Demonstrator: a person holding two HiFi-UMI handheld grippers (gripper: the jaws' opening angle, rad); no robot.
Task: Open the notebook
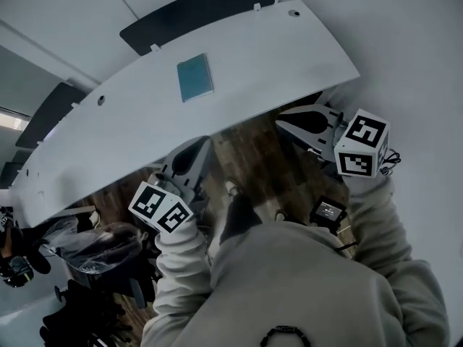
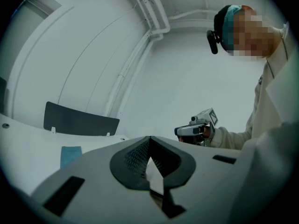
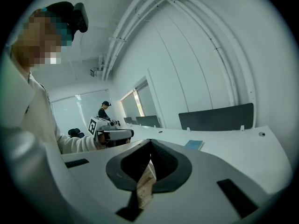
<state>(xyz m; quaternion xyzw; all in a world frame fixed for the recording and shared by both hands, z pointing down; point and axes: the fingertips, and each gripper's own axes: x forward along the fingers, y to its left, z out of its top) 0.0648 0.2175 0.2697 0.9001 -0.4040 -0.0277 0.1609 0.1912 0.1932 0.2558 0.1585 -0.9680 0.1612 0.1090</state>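
Notebook [image 1: 195, 77]: closed, teal cover up, lying flat on the white table [image 1: 289, 53]. It sits toward the far side, near a dark panel [image 1: 202, 9] that stands along the far edge, with bare tabletop all around it. Left gripper [image 1: 206, 142]: held on the near side of the table, its tip at the table's near edge, pointing toward the notebook but well apart from it. Its own view shows the jaw tips meeting, with nothing caught between them; only a sliver of pale surface shows through the gap below the tips. Right gripper [image 1: 282, 123]: also on the near side of the table, over the wood floor [image 1: 253, 157], to the right of the left one and well apart from the notebook. Its own view shows the jaws closed tip to tip and empty, with floor showing through the gap beneath. Each gripper carries a marker cube [image 1: 362, 152] at its rear, and a light sleeve [image 1: 181, 251] runs back from each toward the person's body. Neither gripper touches the notebook or the table. A second dark panel [image 1: 51, 110] stands at the table's left end. In the right gripper view, a person [image 3: 105, 110] stands far back in the room.
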